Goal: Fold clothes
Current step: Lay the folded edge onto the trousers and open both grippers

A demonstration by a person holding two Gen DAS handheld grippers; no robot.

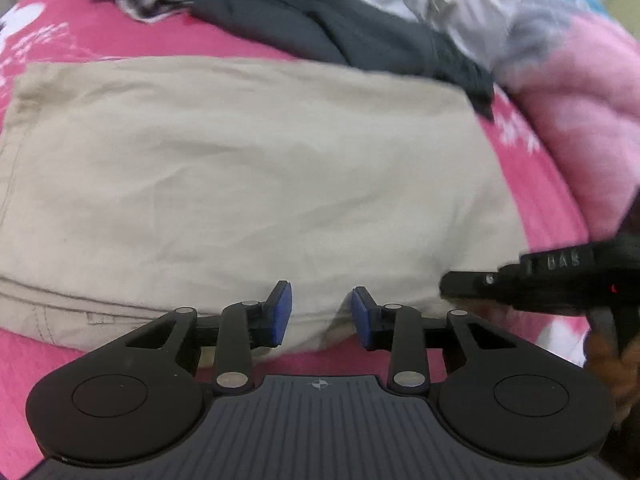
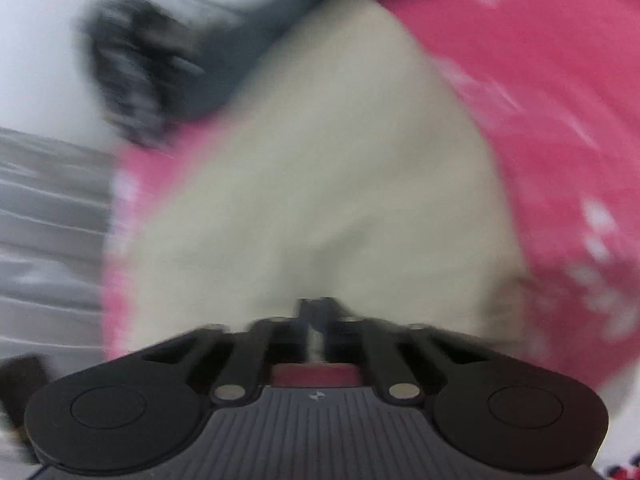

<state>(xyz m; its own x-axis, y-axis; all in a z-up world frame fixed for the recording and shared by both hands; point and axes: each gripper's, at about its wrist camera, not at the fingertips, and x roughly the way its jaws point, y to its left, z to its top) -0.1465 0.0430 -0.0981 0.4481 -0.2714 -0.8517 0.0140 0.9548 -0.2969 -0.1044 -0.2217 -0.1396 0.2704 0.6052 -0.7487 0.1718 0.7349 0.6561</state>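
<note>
While the beige trousers [image 1: 248, 168] lie folded flat on the pink bedspread [image 1: 532, 184], near the heap of unfolded clothes [image 1: 360, 12], the next fold looks due. Left hand-held gripper [image 1: 322, 314] hovers part-open at the near hem, empty. Right hand-held gripper [image 2: 316, 320] is pinched shut on that edge, ready to lift.

Left black hand-held gripper [image 1: 322, 314] angled steeply downward, blue-padded fingers [image 1: 282, 312] parted with nothing pressed between the pads. Right black hand-held gripper [image 2: 316, 320] likewise pitched down, jaws drawn fully together, blurred. Seen also from the left wrist, low at the right edge.
</note>
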